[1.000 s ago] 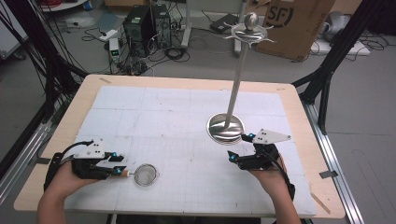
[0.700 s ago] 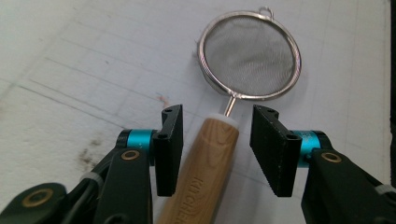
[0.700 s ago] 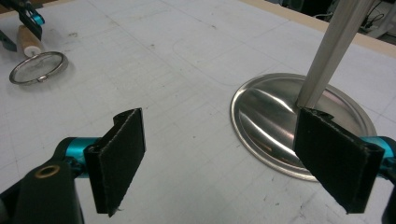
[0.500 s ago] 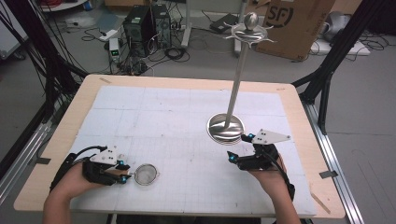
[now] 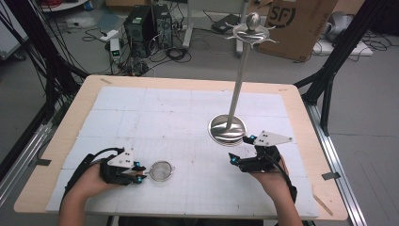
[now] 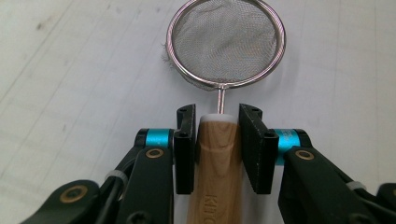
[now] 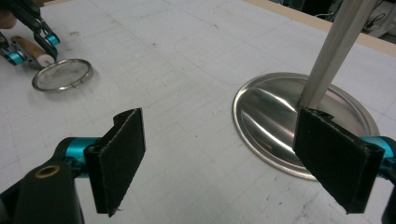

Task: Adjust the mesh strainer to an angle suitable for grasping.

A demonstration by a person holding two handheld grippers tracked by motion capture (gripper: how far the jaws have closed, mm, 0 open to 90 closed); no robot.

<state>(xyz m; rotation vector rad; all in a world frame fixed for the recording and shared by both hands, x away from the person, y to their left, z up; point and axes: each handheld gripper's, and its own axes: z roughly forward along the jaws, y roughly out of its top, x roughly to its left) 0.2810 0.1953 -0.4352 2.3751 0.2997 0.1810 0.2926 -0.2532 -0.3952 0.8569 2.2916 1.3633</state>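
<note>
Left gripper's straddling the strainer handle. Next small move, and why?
Probably finish closing the left gripper on the wooden handle. Its jaws have just been closing and flank the handle, the right pad apparently a sliver off. The strainer lies flat on the table.

White gridded table mat: far half bare, open passage across. Obstacle right of centre: tall steel pole stand on round mirrored base, just ahead of right gripper. Small round wire-mesh strainer with wooden handle lies near front-left; bare mat between it and the base.
</note>
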